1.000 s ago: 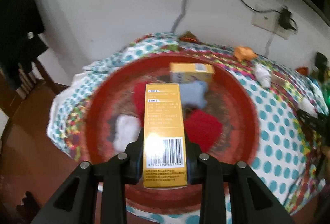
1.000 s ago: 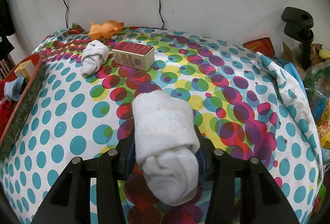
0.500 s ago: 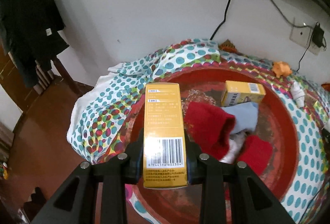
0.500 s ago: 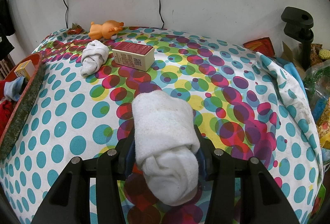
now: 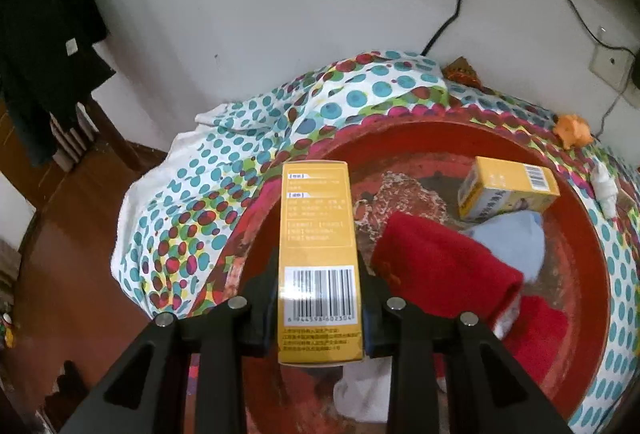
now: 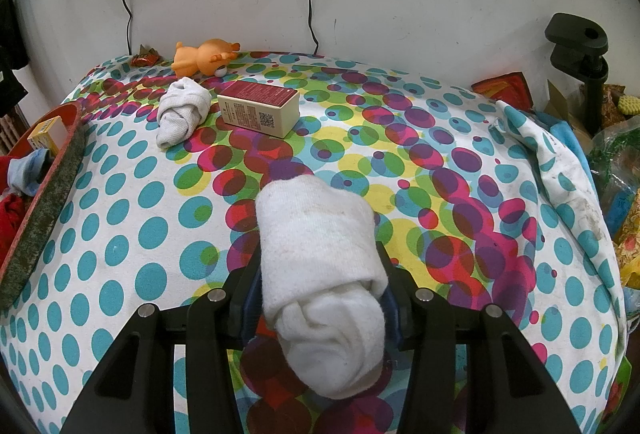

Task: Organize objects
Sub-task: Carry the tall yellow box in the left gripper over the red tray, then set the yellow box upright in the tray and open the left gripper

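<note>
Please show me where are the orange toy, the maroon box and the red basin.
orange toy (image 6: 204,55), right wrist view, its body.
maroon box (image 6: 260,108), right wrist view, its front side.
red basin (image 5: 580,234), left wrist view, its inner wall.

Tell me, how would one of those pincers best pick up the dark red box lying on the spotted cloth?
Grip the dark red box across its two long sides, coming down from above. It lies flat, and the rolled sock sits close by one short end, so an end-on approach looks crowded.

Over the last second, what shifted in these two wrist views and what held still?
The left gripper, shut on the yellow box, swung leftward over the red basin: the basin's contents slid right in its view and the left rim now lies below the box. The right gripper kept still, holding the white rolled sock. Nothing was released.
</note>
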{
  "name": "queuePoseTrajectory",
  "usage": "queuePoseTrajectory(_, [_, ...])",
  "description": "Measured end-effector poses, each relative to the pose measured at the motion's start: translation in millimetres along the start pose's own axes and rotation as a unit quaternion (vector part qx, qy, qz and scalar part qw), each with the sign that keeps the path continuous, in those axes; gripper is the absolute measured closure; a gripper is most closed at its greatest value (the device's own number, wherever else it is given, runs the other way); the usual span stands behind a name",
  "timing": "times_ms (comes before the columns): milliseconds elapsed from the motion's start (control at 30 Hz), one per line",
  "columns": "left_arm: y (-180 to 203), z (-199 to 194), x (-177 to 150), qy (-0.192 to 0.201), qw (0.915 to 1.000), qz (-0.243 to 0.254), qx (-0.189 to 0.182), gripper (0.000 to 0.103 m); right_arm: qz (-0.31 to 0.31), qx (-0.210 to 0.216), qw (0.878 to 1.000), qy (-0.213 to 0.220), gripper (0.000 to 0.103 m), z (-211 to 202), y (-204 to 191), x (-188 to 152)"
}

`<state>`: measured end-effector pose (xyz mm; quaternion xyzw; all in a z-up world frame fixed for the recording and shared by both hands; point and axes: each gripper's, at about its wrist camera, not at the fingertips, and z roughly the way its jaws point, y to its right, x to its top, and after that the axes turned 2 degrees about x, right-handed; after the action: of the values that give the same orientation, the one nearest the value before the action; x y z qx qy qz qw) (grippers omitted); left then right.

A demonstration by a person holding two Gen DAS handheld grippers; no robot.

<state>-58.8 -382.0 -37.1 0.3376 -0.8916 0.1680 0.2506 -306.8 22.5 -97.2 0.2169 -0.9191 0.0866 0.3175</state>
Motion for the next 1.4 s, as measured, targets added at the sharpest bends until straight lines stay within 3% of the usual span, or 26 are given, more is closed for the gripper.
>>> queuePoseTrajectory(367, [12, 20, 2, -0.01, 0.9994, 0.027, 0.017, 0.072, -0.002, 0.001, 1.0, 0.0, 0.055, 0, 0, 0])
queuePoseTrajectory(567, [4, 23, -1, -0.015, 0.9996, 0.01, 0.02, 0.072, -0.004, 0.001, 1.0, -0.001, 0.054, 0, 0, 0])
queuePoseTrajectory(700, [2, 18, -3, 0.001, 0.9996, 0.017, 0.023, 0.057, -0.005, 0.002, 1.0, -0.001, 0.054, 0, 1, 0])
queuePoseTrajectory(867, [0, 12, -5, 0.007, 0.9998, 0.012, 0.016, 0.05, -0.006, 0.003, 1.0, -0.001, 0.054, 0, 0, 0])
queuePoseTrajectory(1100, [7, -11, -24, 0.03, 0.9991, 0.026, 0.011, 0.05, -0.007, 0.004, 1.0, -0.001, 0.054, 0, 0, 0])
queuePoseTrajectory(1200, [8, -24, -41, 0.032, 0.9994, 0.01, -0.009, 0.05, -0.008, 0.004, 1.0, -0.001, 0.054, 0, 0, 0])
queuePoseTrajectory(1400, [18, -62, -68, 0.076, 0.9968, 0.024, -0.006, 0.049, -0.009, 0.005, 1.0, -0.001, 0.054, 0, 0, 0])
